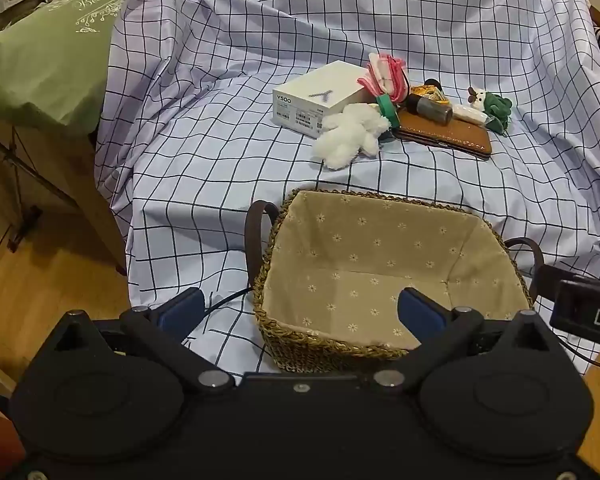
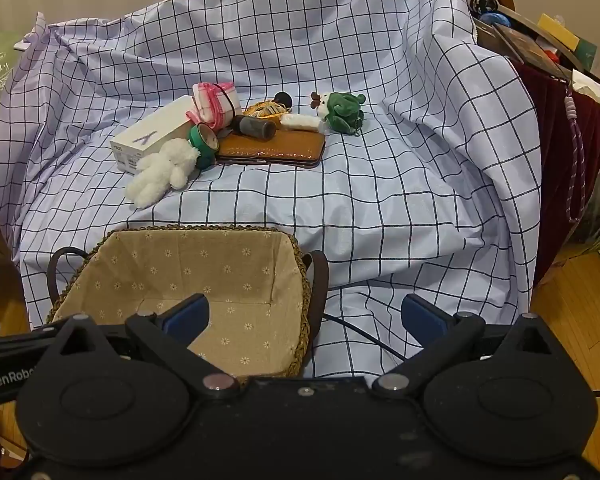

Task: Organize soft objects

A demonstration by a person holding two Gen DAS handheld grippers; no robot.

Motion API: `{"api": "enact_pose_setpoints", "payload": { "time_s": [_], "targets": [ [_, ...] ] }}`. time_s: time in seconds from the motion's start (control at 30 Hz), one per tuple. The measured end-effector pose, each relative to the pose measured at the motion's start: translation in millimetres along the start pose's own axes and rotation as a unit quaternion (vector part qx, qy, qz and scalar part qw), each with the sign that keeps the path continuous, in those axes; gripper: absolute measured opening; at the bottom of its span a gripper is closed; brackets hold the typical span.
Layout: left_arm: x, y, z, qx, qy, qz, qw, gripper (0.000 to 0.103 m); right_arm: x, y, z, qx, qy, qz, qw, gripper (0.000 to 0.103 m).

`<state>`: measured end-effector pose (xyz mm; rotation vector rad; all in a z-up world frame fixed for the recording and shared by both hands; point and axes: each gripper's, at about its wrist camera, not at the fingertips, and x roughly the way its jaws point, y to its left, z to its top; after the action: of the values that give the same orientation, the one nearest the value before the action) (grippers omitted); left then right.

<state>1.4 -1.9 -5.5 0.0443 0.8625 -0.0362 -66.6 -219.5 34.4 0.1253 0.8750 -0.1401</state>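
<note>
A woven basket with a beige flowered lining stands empty at the near edge of the checked cloth. Beyond it lies a pile: a white plush bear, a green and white plush toy, and a pink and white folded cloth. My left gripper is open and empty over the basket's near left corner. My right gripper is open and empty over the basket's right rim.
In the pile also lie a white box, a brown wallet, a dark cylinder and a green tape roll. A green pillow lies left; cluttered shelves stand right.
</note>
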Motion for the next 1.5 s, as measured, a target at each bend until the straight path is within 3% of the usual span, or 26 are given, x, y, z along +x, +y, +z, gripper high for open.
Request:
{"api": "enact_pose_setpoints", "payload": {
  "time_s": [1.5],
  "targets": [
    [-3.1,1.0,-1.0,-0.001,0.003,-0.001,1.0000,0.100,-0.4,1.7,-1.0,-0.001,0.002,-0.001,1.000,0.103]
  ]
}}
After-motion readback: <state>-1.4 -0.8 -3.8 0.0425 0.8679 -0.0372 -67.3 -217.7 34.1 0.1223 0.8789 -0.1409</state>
